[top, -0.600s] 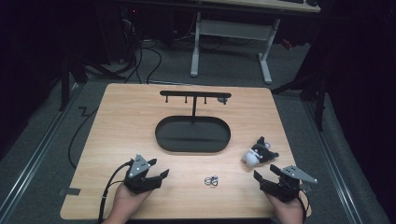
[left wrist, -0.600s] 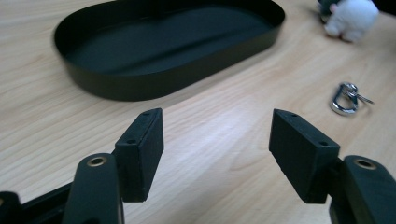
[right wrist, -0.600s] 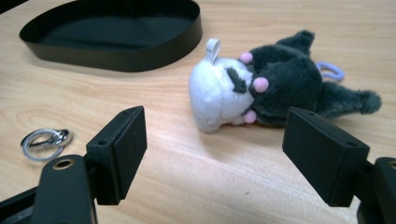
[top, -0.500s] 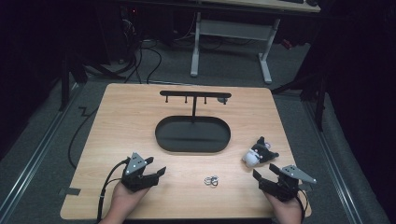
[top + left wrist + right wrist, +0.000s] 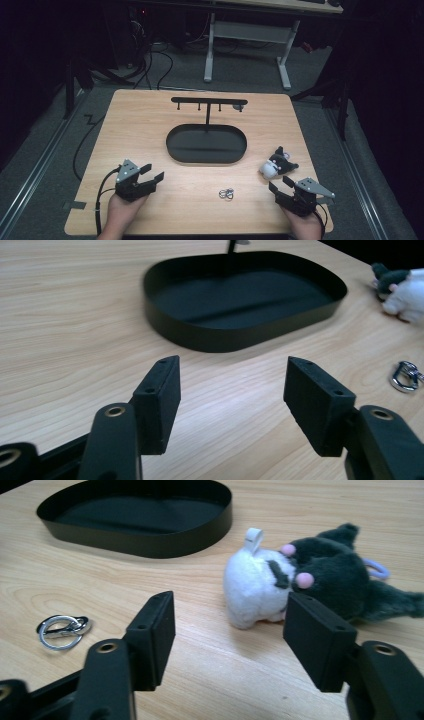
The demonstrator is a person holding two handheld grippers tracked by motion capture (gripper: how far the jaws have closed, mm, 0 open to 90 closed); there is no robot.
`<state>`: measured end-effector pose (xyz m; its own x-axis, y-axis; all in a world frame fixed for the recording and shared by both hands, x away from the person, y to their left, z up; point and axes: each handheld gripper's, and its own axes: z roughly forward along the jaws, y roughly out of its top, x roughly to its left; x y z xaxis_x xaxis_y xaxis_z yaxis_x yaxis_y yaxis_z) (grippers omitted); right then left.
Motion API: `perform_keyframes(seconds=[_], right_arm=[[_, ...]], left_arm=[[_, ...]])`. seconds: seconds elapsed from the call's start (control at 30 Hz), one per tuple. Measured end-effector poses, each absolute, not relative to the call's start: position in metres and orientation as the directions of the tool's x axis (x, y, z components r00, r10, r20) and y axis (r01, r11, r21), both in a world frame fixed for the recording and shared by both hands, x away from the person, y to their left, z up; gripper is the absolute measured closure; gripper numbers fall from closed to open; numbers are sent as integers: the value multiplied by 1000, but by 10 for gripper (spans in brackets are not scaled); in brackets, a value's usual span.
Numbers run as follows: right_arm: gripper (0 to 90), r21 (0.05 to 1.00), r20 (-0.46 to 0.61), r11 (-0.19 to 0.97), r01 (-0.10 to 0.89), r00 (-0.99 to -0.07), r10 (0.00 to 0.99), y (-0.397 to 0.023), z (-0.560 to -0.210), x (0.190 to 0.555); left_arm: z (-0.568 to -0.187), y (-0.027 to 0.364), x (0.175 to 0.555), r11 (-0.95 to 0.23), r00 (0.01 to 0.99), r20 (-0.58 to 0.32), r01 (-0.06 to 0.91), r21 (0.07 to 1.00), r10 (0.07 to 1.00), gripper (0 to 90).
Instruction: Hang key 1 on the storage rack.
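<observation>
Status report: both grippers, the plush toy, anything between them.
Left gripper open, empty, near table edge. Right gripper open, empty, just short of plush toy. Toy lies on table beside tray. Key ring off to the side, not blocking.

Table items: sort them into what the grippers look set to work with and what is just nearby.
Likely in play: plush toy, key rings, black tray, hanger stand, left gripper, right gripper, both open.

Just nearby: floor cables, far desk frame.

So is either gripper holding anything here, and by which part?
Nothing is held. The left gripper and right gripper are both open over bare table.
</observation>
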<state>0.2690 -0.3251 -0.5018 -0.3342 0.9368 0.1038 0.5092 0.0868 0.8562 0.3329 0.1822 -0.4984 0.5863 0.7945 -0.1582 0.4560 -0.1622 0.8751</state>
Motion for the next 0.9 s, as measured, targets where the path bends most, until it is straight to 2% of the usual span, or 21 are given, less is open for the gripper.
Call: perform_keyframes(seconds=[0.1, 0.27, 0.4, 0.43, 0.47, 0.5, 0.6, 0.9], right_arm=[[414, 852, 105, 103, 513, -361, 927, -321, -504, 278], [471, 850, 104, 121, 512, -388, 916, -311, -504, 289], [652, 853, 70, 158, 498, -410, 910, -291, -502, 304], [727, 853, 54, 171, 492, -410, 910, -288, -502, 308], [727, 853, 54, 171, 492, -410, 910, -288, -502, 308], [899, 851, 36, 182, 492, -401, 915, -281, -503, 314], [900, 840, 1, 206, 501, -382, 924, -275, -506, 324], [900, 822, -6, 193, 536, -331, 944, -272, -513, 340]], left_arm=[[-500, 198, 327, -214, 552, -84, 453, 865, 830, 415], [-509, 210, 318, -210, 524, -94, 490, 846, 846, 425], [-510, 218, 308, -209, 521, -89, 485, 849, 849, 423], [-511, 220, 307, -207, 520, -94, 491, 846, 849, 423], [-511, 220, 307, -207, 520, -94, 491, 846, 849, 423], [-513, 223, 305, -202, 516, -101, 497, 844, 850, 422], [-515, 228, 299, -202, 506, -97, 504, 840, 857, 412], [-514, 233, 289, -200, 495, -85, 494, 846, 865, 398]])
